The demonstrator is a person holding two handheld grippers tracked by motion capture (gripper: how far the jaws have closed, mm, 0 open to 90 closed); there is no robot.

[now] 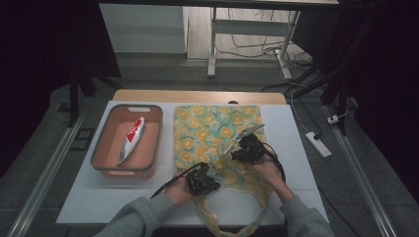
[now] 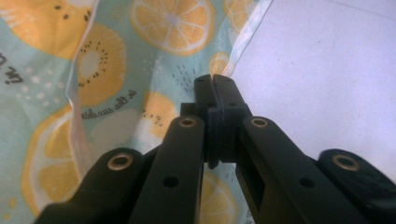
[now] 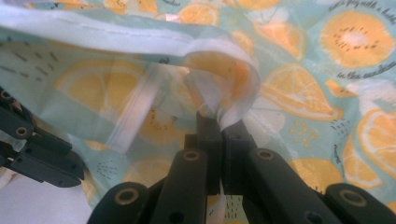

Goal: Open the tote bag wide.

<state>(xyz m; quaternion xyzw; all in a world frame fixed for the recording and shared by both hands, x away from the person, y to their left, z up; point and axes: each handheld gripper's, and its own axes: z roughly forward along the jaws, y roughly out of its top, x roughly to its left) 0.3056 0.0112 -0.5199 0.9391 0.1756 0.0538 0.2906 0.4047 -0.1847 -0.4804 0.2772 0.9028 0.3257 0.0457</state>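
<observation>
- The fruit-print bag, in the high view, is seen lying flat on the white worktop, its near, open end under both tools; the left hand-held gripper is set at the bag's near left corner and the right hand-held gripper just beyond it, over the cloth, probably so that the mouth can be parted from two points.
- Left of the left hand-held gripper, well apart, an orange bin is stood with a red-and-white tube inside, judged to be what the bag is being opened for.
- In the left gripper view, the left hand-held gripper is seen fully closed, its tips at the bag's hemmed edge where cloth meets bare worktop; whether cloth is actually pinched cannot be told.
- In the right gripper view, the right hand-held gripper is seen clamped on a fold of the upper hem, which is raised and curled above the tips, so one layer is held off the layer beneath; the left tool is seen at the lower left.
</observation>
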